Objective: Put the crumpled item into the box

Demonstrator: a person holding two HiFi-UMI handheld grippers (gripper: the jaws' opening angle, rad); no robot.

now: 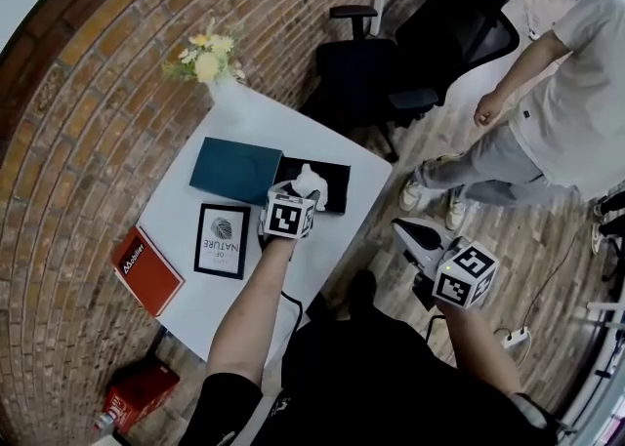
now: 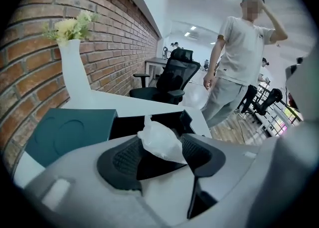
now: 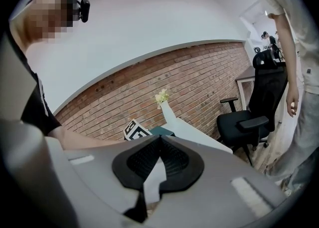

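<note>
White table [image 1: 244,122] against the brick wall, black office chair [image 1: 430,34] behind it, a person in a pale shirt [image 1: 566,112] standing on the floor to the right.

On the table:
- A teal lid [image 1: 234,171] lies flat, touching the left side of the open black box [image 1: 337,192]. I see no print on either.
- The red book [image 1: 146,270] at the near left corner has white lettering that looks like "Mobilier", a bit blurry.
- The black-framed print [image 1: 222,240] reads "OF NATURE" under a fingerprint graphic.
- A white vase [image 1: 227,93] with yellow flowers stands at the far corner.

The crumpled item [image 1: 310,181] is white, at the box's near edge and poking up above it. In the left gripper view its long axis slants, with the twisted tip up and to the left and the bulk down to the right.

My left gripper [image 2: 160,158] has its jaws apart with the crumpled item between them. I can't tell if a pad touches it. My right gripper [image 3: 158,159] is off the table with its jaws closed on nothing.
</note>
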